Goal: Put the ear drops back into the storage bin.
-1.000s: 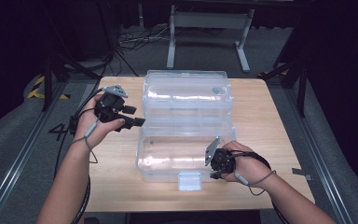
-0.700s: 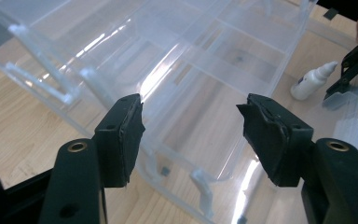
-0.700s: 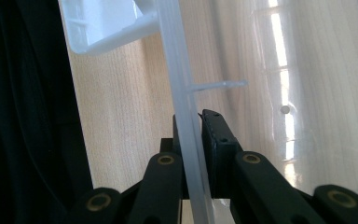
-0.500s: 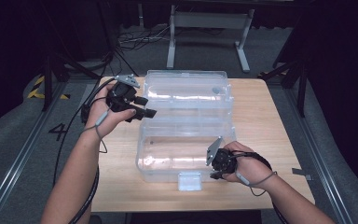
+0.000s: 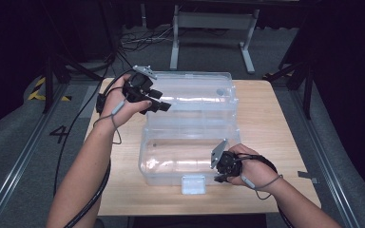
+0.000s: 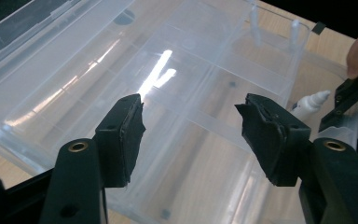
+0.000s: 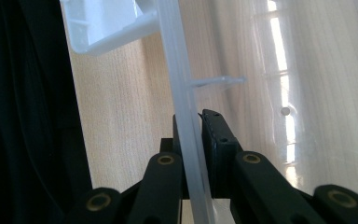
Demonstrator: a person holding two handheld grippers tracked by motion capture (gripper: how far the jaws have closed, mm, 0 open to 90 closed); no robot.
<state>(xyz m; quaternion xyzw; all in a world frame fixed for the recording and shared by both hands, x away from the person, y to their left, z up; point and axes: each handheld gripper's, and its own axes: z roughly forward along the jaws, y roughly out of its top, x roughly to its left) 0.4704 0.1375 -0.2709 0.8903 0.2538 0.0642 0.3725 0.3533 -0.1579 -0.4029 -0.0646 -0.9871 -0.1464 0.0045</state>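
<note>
A clear plastic storage box lies open on the wooden table, its lid folded back toward the far side. My right gripper is at the box's near right corner, shut on the clear front wall; in the right gripper view both pads pinch that thin wall, right gripper. My left gripper hovers over the lid's left end, open, with nothing between its jaws. In the left gripper view, the left gripper looks down on the clear compartments.
A white latch sticks out of the box's front edge, also seen as the latch. A small white nozzle-shaped piece shows through the plastic near the other gripper. Metal stand legs and dark floor lie beyond the table.
My left hand has risen and moved from beside the box's left side to over the lid's left end. The right gripper has held still on the wall.
</note>
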